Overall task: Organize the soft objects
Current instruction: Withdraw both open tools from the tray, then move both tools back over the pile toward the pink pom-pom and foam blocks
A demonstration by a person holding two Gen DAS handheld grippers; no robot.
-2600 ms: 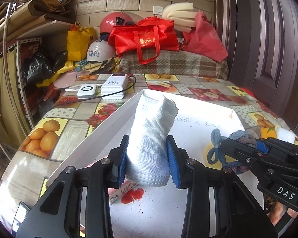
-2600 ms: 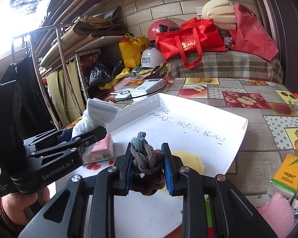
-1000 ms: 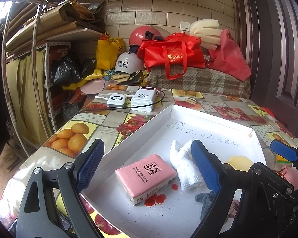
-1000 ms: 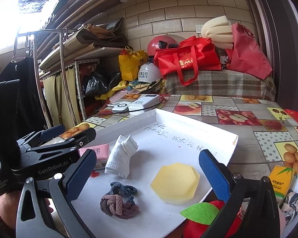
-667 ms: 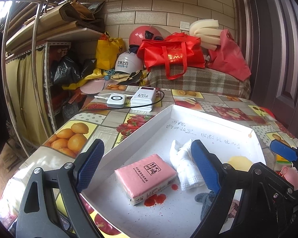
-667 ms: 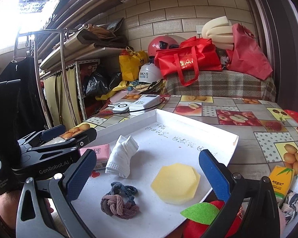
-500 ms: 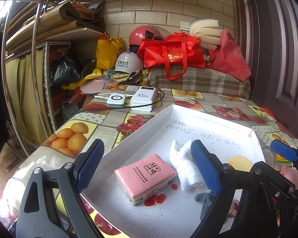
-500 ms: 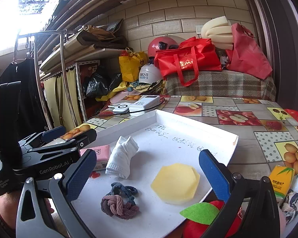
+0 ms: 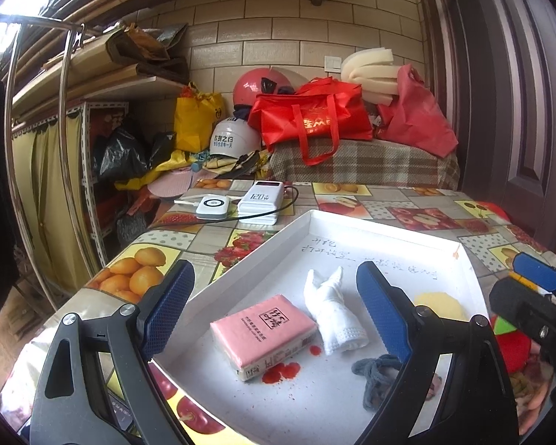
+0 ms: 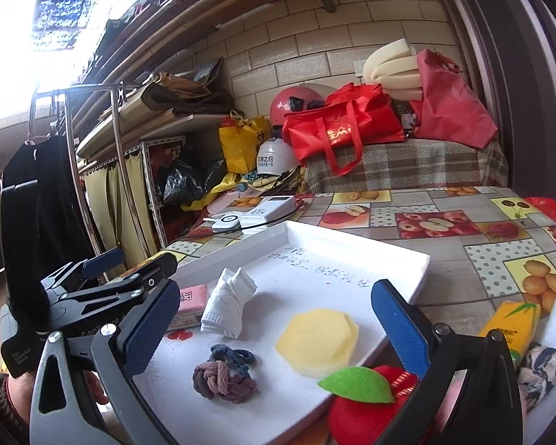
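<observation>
The left gripper [image 9: 274, 311] hangs over the near left part of the white tray [image 9: 389, 228], jaws spread wide and holding nothing. Between its blue pads, lower down on the tray floor, lie a pink tissue pack [image 9: 263, 333] and, just right of it, a rolled white cloth [image 9: 331, 315]. The cloth is soft and crumpled, with a stitched hem at its near end. Beside the right pad sits a knotted hair tie [image 9: 374, 371], partly hidden behind the finger.

The right gripper [image 10: 274, 320] is likewise released, empty, over the near right part of the tray. Between its pads lie the hair tie [image 10: 224, 372], a blue loop joined to a brown and mauve knot, and to its right a flat yellow sponge [image 10: 317, 335] with cut corners. Nearest the camera, touching the tray's near edge, is a red felt apple [image 10: 367, 408] with a green leaf.
</observation>
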